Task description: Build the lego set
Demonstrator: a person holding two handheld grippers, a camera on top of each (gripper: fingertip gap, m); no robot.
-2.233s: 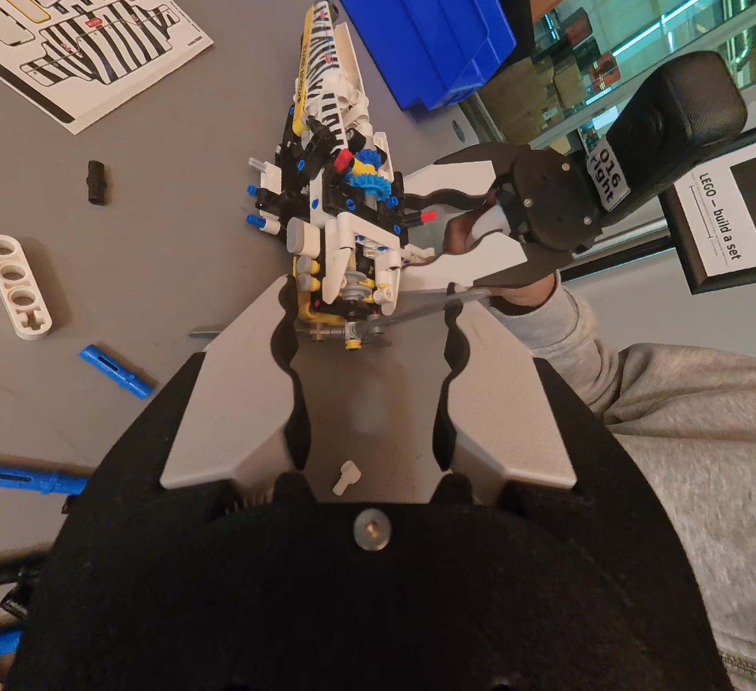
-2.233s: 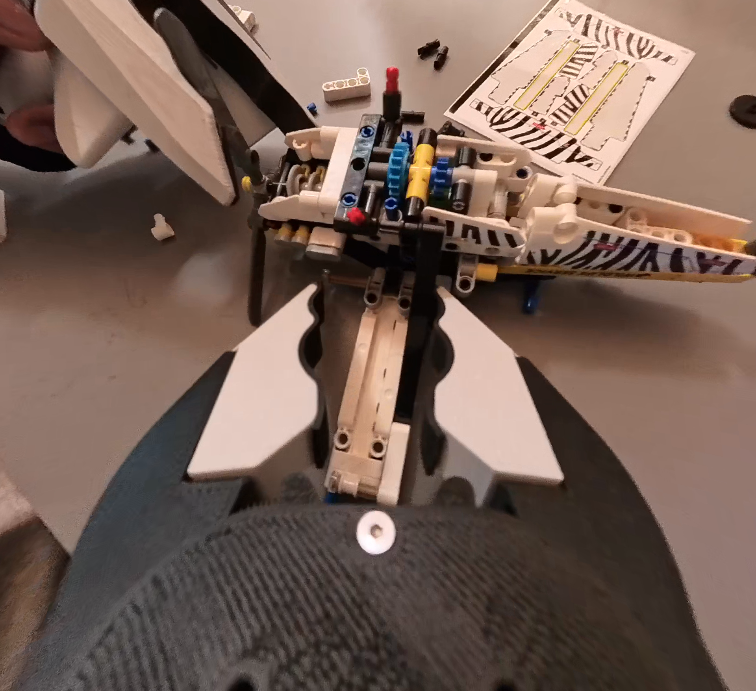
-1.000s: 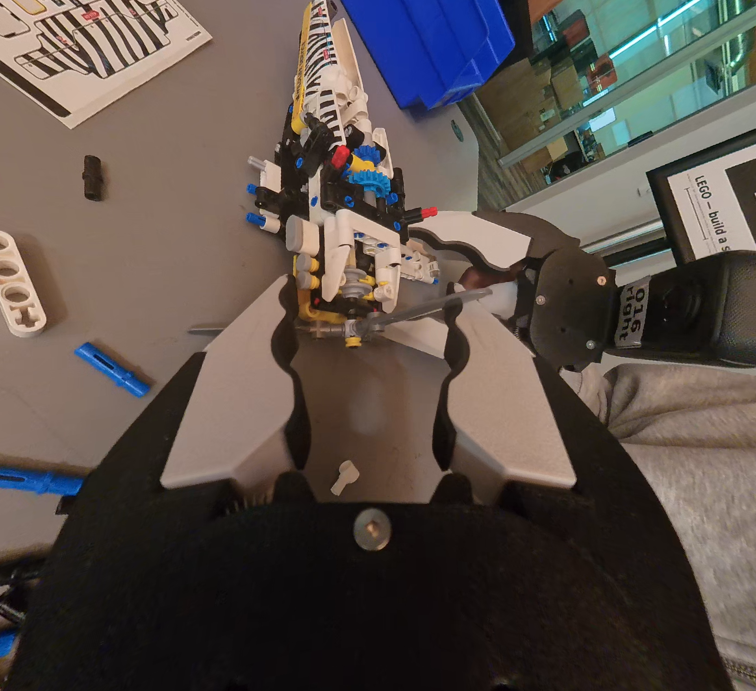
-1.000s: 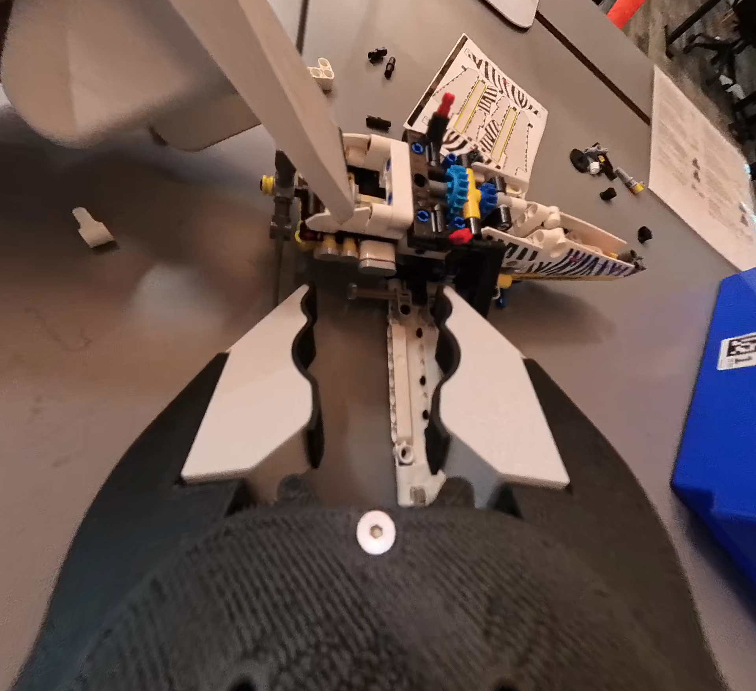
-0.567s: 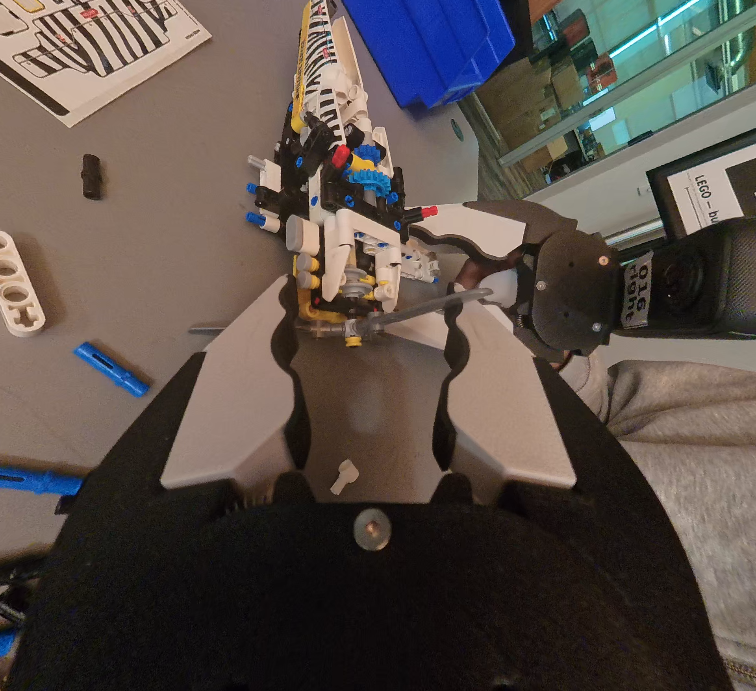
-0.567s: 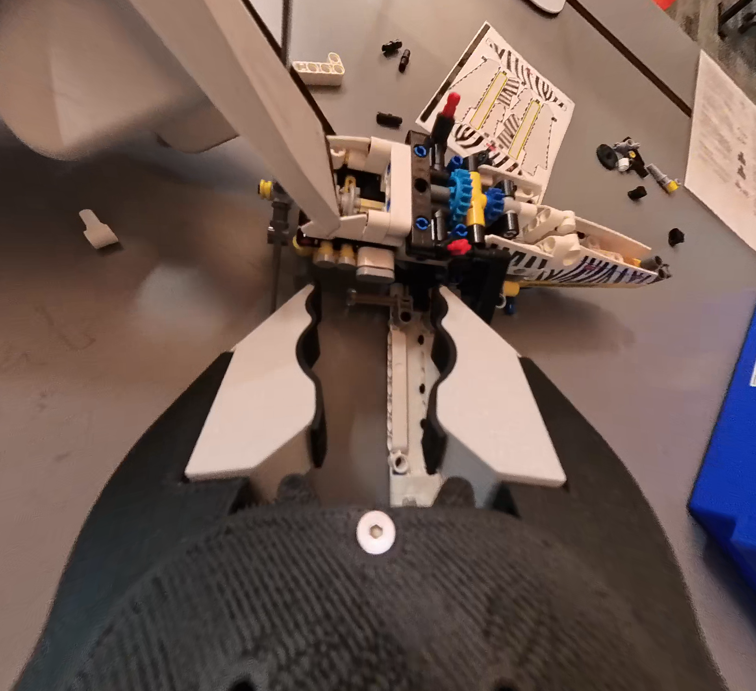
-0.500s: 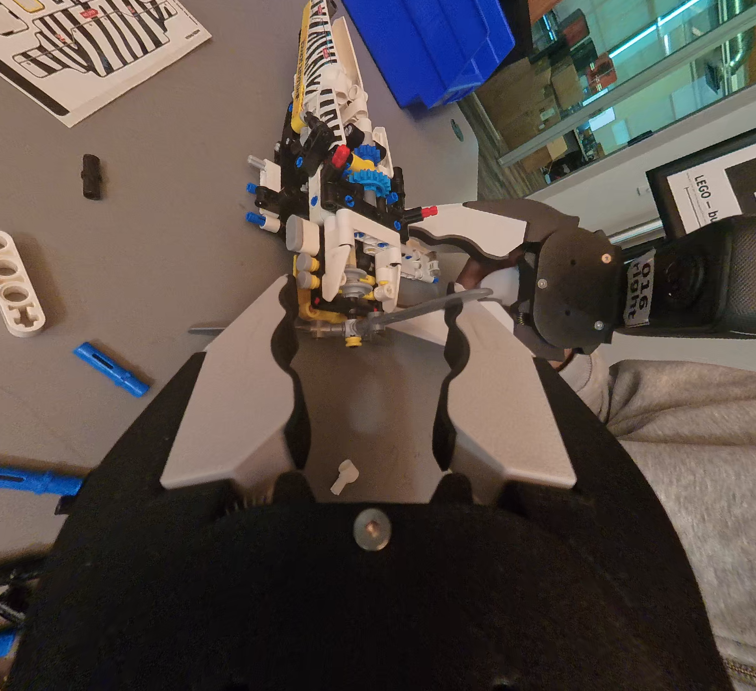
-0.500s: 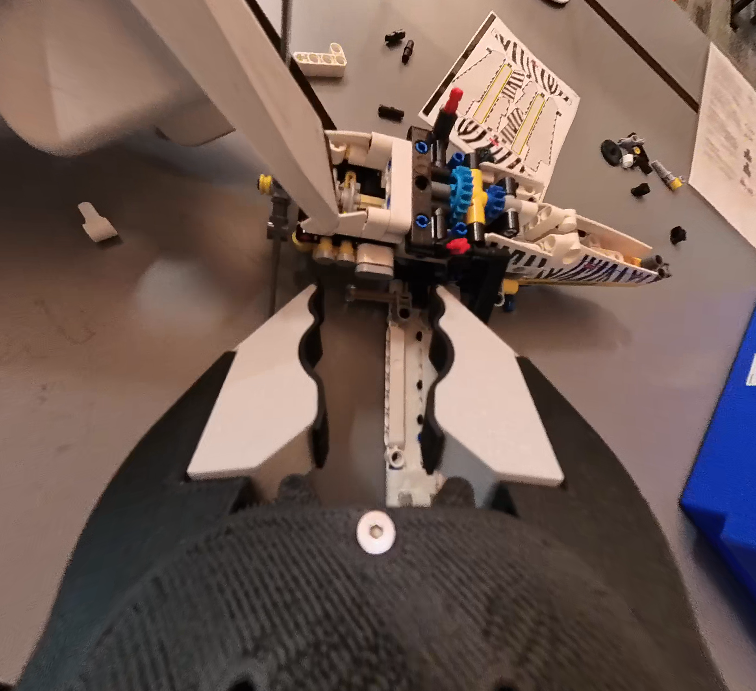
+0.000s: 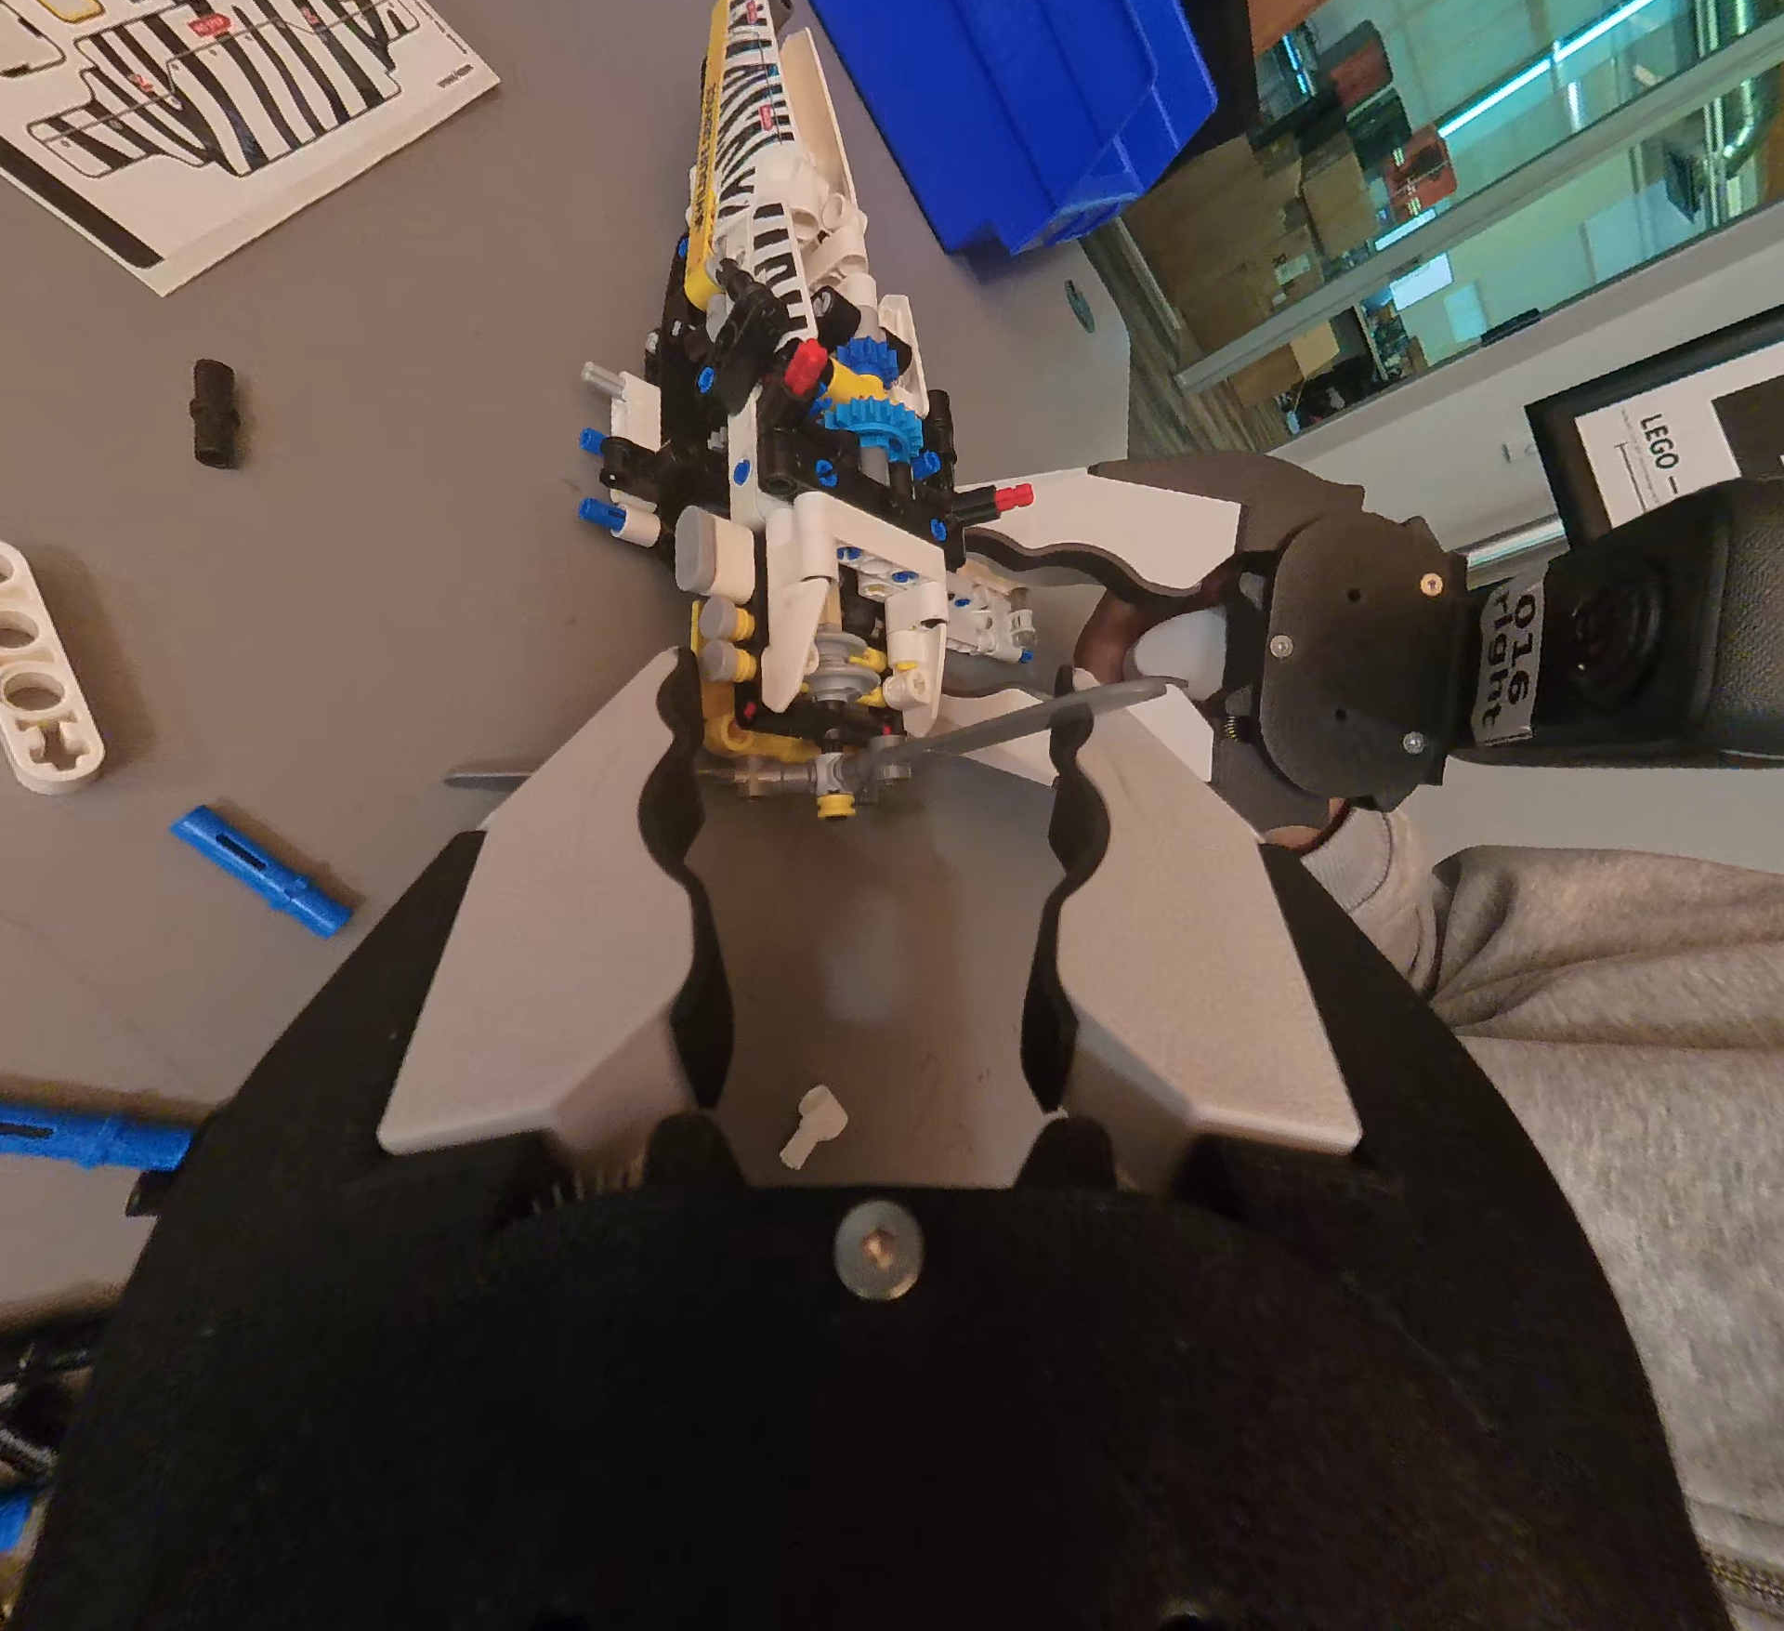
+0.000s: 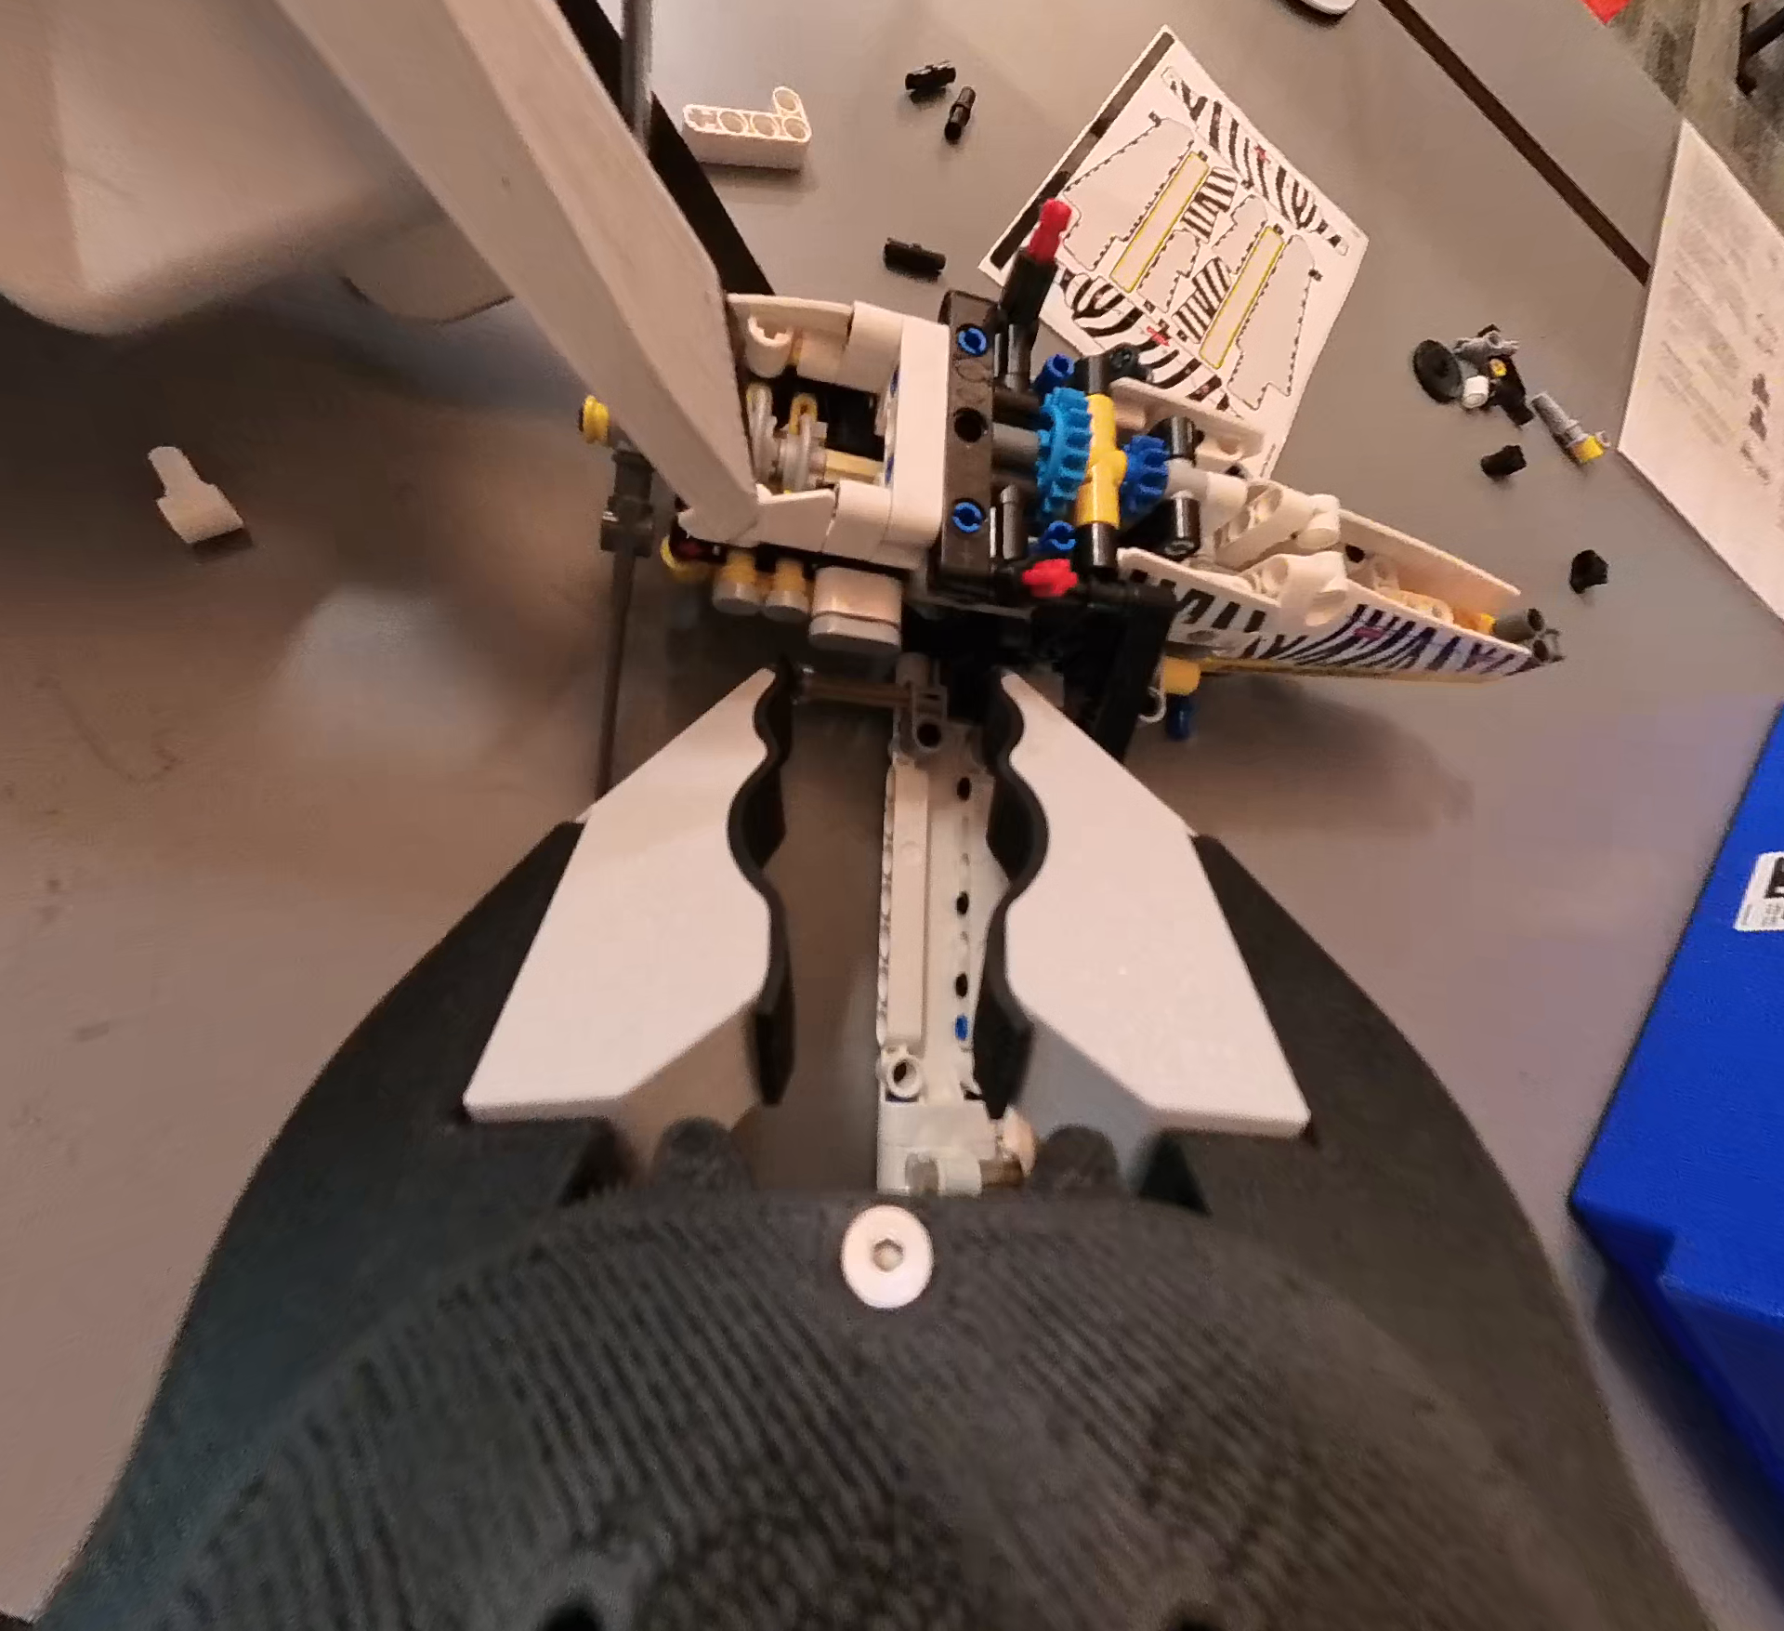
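- Loose parts lie to the left on the grey table (image 9: 405,523): a white perforated beam (image 9: 39,667), a blue axle pin (image 9: 261,870), a black connector (image 9: 214,424) and a striped sticker sheet (image 9: 193,40) (some decals look unused).
- The left gripper (image 9: 874,774) is spread wide, grasping nothing, its matte grey fingers flanking the model's near end.
- The lego model (image 9: 801,523) sits mid-table, partly built: glossy white panels, zebra-striped nose, blue gears; the scattered pieces suggest work remains.
- The right gripper (image 10: 893,740) is also parted, not clenched; the model's long white studded beam (image 10: 927,909) lies against one finger.
- A smooth blue bin (image 10: 1718,1054) stands rightmost.
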